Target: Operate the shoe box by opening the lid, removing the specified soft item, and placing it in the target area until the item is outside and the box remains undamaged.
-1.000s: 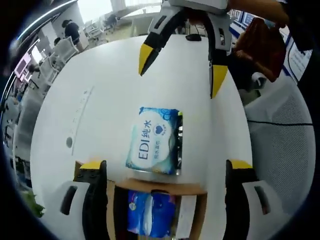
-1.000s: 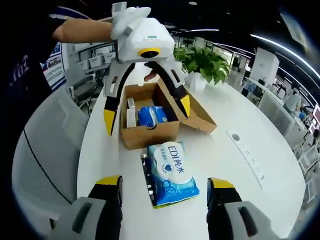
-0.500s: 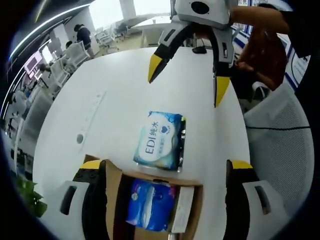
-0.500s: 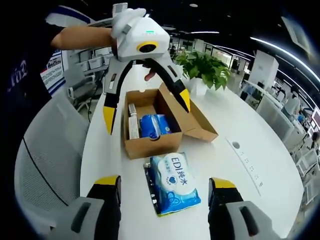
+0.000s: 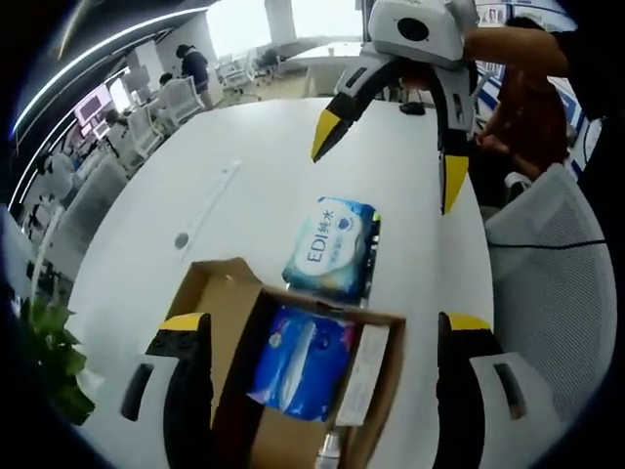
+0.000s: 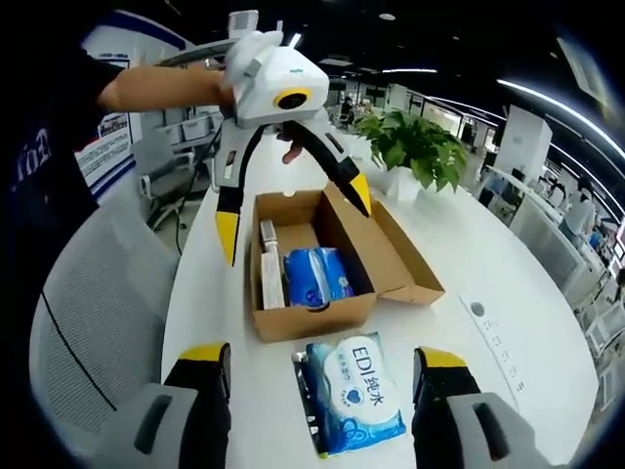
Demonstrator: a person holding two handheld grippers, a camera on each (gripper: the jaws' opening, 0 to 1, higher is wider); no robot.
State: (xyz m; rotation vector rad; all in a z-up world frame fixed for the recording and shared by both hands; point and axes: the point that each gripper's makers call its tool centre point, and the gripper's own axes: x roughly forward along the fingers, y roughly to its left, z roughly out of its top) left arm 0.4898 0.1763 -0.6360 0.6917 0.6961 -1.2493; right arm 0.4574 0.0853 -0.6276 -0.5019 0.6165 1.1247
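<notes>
A: Where is the soft item?

B: The pale blue wet-wipe pack printed "EDI" (image 6: 353, 404) lies flat on the white oval table (image 6: 508, 391), low in the right gripper view, just beside the front wall of the brown cardboard shoe box (image 6: 312, 319). In the left gripper view the same pack (image 5: 332, 248) sits mid-frame, just beyond the box (image 5: 383, 366).

A: And the grippers?

B: The right gripper (image 6: 319, 357) has its yellow-tipped jaws spread wide at the bottom of its view, holding nothing. The left gripper (image 5: 323, 325) is likewise wide and empty, straddling the box; from the right gripper view it (image 6: 291, 217) hangs over the box at upper centre.

A: So what is left?

B: I judge the pack is out already. If it must be shifted, pinch it across its short width near the middle, lift straight up and keep clear of the box wall. Lift both grippers away without clipping the open lid (image 6: 402, 256), which leans out to the right.

A: Anything in the way?

B: A dark blue soft packet (image 6: 314, 275) and a slim white carton (image 6: 270, 279) rest inside the box. A potted green plant (image 6: 415, 147) stands at upper right, well apart. A grey mesh chair (image 5: 552, 293) stands at the table's edge
</notes>
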